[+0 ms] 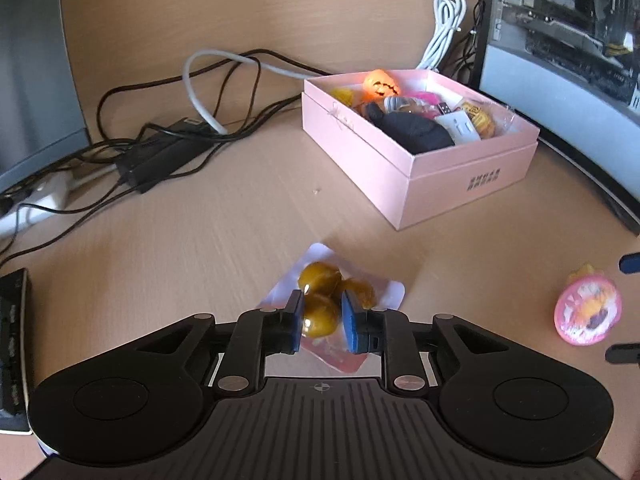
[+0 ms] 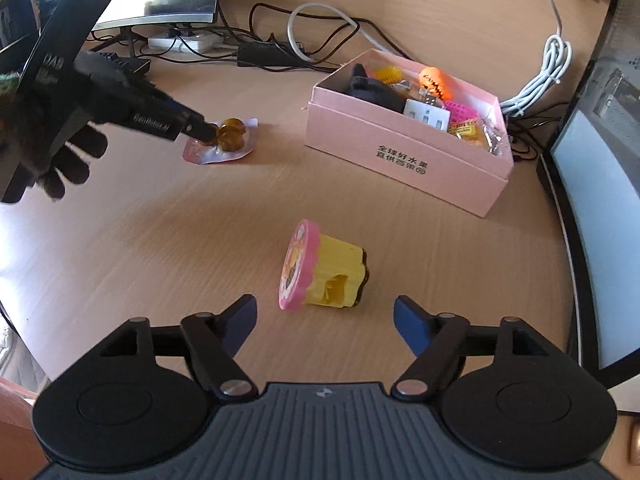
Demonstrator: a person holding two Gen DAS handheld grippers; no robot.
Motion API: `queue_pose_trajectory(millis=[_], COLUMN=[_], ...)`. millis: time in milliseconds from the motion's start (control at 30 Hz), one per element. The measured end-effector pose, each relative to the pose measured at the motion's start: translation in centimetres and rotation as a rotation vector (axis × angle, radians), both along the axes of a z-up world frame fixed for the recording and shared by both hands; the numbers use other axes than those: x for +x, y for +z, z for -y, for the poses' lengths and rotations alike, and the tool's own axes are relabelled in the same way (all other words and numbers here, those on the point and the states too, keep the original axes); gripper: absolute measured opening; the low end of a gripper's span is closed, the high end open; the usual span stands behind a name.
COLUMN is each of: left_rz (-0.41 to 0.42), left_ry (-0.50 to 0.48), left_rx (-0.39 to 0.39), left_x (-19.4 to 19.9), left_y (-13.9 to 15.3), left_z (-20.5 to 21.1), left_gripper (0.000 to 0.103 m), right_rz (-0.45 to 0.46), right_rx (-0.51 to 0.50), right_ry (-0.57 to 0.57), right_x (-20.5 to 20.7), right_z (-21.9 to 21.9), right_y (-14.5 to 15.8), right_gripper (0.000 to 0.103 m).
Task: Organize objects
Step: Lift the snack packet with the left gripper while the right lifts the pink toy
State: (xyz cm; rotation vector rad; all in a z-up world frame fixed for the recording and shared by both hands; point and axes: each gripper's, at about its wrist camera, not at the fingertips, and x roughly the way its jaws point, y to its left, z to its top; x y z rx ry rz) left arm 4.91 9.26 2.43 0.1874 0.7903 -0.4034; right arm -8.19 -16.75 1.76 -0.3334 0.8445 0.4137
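At the far left of the right wrist view, a dark-gloved hand (image 2: 60, 152) carried the left gripper (image 1: 320, 322), which reached down to a clear blister packet of brown balls (image 1: 320, 300) lying flat on the wooden desk (image 1: 200, 240). In its own wrist view the 2 blue pads (image 1: 350, 326) stood only a narrow way apart, with 1 of the 3 brown balls between them. The pads lay close against the ball on both sides, but whether they pressed on it could not be told. The packet's pink and white backing rested on the desk beneath the fingers.

Nearer the middle of the desk, a yellow toy with a pink scalloped lid (image 2: 320, 272) lay tipped on its side, its printed lid facing left. The right gripper (image 2: 324, 320) hung just before it with its jaws spread wide, holding nothing; the toy lay ahead of the 2 fingertips and apart from both.

To the right stood an open pink box (image 2: 404, 164), already filled with small things: an orange pumpkin-faced ball (image 2: 434, 82), a black cloth item (image 2: 372, 90), a white plug (image 2: 426, 116) and some yellow wrapped pieces. Black and white cables (image 2: 320, 28) trailed along the desk's back edge, and a monitor (image 2: 592, 200) stood at the far right.
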Motion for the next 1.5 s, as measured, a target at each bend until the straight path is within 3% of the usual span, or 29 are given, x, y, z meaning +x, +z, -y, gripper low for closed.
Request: queue_pose_trajectory(millis=[100, 233, 400, 667, 700, 767, 800, 1000, 1067, 1267, 1400, 1467, 1500], left_rz=[-0.027, -0.034, -0.013, -0.043, -0.041, -0.025, -0.023, -0.086, -0.115, -0.152, -0.132, -0.121, -0.117], left_ry=[0.007, -0.025, -0.063, 0.06, 0.068, 0.062, 0.061, 0.032, 0.018, -0.012, -0.052, -0.052, -0.05], left_rx=[-0.01, -0.048, -0.009, -0.046, -0.028, 0.02, 0.028, -0.047, -0.096, -0.17, -0.149, -0.159, -0.168], left_x=[0.9, 1.5, 1.9, 4.0, 3.9, 3.5, 3.2, -0.6, -2.5, -6.4, -7.8, -8.1, -8.2], left_y=[-0.6, -0.8, -1.2, -1.3, -1.2, -1.2, -1.1, -0.2, 0.0, 1.2, 2.3, 2.9, 3.2], left_z=[-0.3, -0.7, 0.4, 1.9, 2.3, 3.1, 3.3, 2.6, 2.6, 4.5, 5.9, 6.2, 6.3], left_gripper=[0.029, 0.029, 0.031, 0.032, 0.031, 0.03, 0.029, 0.029, 0.029, 0.028, 0.028, 0.028, 0.028], right_rz=[0.009, 0.008, -0.002, -0.044, -0.053, -0.07, -0.083, -0.053, -0.043, -0.028, 0.022, 0.038, 0.046], right_rx=[0.007, 0.013, 0.029, 0.067, 0.076, 0.07, 0.062, 0.076, 0.093, 0.133, 0.103, 0.096, 0.107], right_ry=[-0.015, -0.041, -0.045, -0.04, -0.045, -0.044, -0.038, -0.017, -0.024, -0.057, -0.039, -0.019, -0.011], right_x=[-0.2, -0.3, 0.0, 1.7, 2.0, 2.5, 2.7, 1.7, 1.5, 0.8, -0.4, -1.3, -1.8], right_z=[0.4, 1.0, 1.2, 0.2, 0.1, -0.3, -0.6, 0.3, 1.1, 2.9, 4.0, 4.9, 5.4], right_y=[0.2, 0.1, 0.1, -0.4, -0.5, -0.5, -0.5, 1.4, 2.1, 3.6, 4.1, 4.2, 4.2], right_gripper=[0.081, 0.081, 0.081, 0.081, 0.078, 0.055, 0.049, 0.042, 0.033, 0.023, 0.028, 0.071, 0.077])
